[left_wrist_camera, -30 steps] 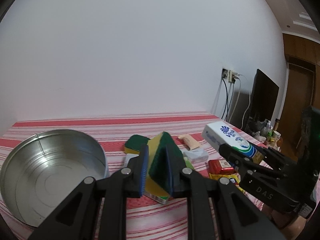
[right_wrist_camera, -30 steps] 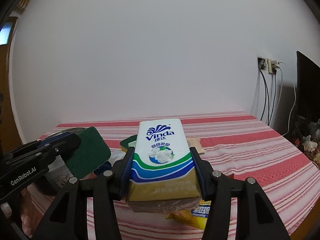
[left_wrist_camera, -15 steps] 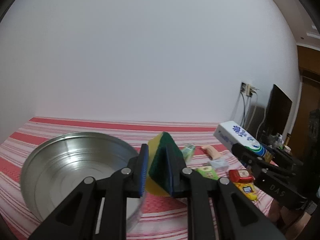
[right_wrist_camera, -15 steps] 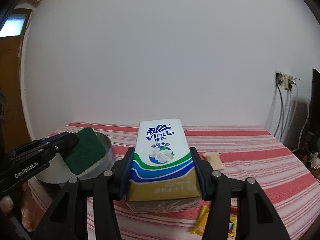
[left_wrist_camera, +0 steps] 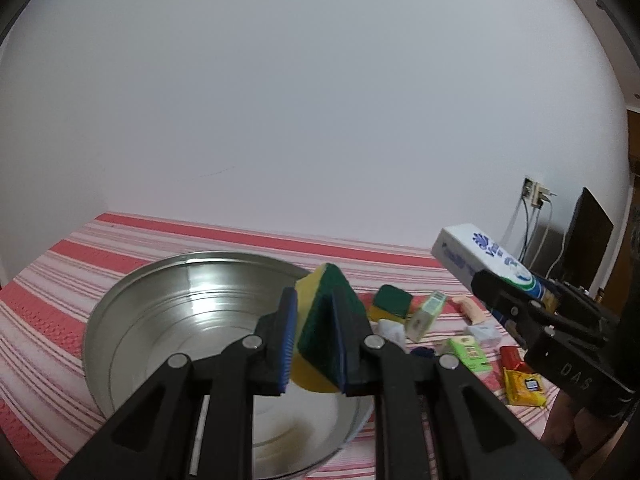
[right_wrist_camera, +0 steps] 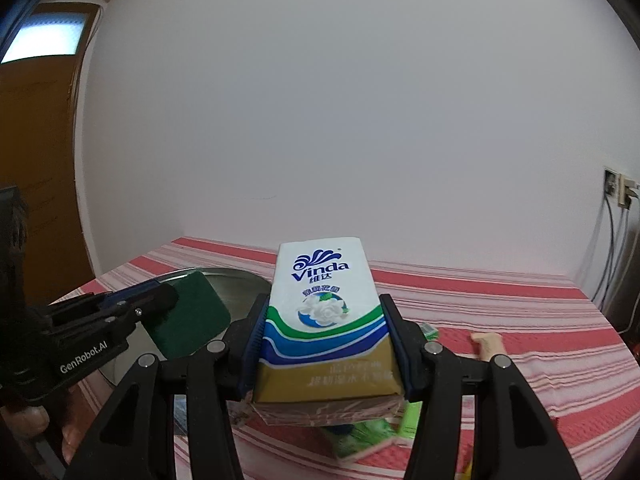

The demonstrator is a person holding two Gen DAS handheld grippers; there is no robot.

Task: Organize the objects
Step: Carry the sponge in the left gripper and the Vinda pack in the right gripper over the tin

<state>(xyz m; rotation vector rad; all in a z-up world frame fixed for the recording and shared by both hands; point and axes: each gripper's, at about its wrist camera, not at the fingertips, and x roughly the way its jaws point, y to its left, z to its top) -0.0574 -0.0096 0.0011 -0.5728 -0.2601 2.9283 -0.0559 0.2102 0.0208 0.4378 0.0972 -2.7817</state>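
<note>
Holding sponge (left_wrist_camera: 320, 320) in left fingers (left_wrist_camera: 314, 340) over metal bowl (left_wrist_camera: 160, 312), tissue pack (right_wrist_camera: 326, 328) clamped in right fingers (right_wrist_camera: 324, 344). Best lower before releasing, I think.

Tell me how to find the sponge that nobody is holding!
Start at the big round metal pan on the red striped cloth and look just past its right rim, where small packets lie scattered. The loose sponge lies flat at the near edge of that group, beside a tilted pale green box. It is dark green on top and yellow below; its twin is pinched in the jaws of the left gripper.
</note>
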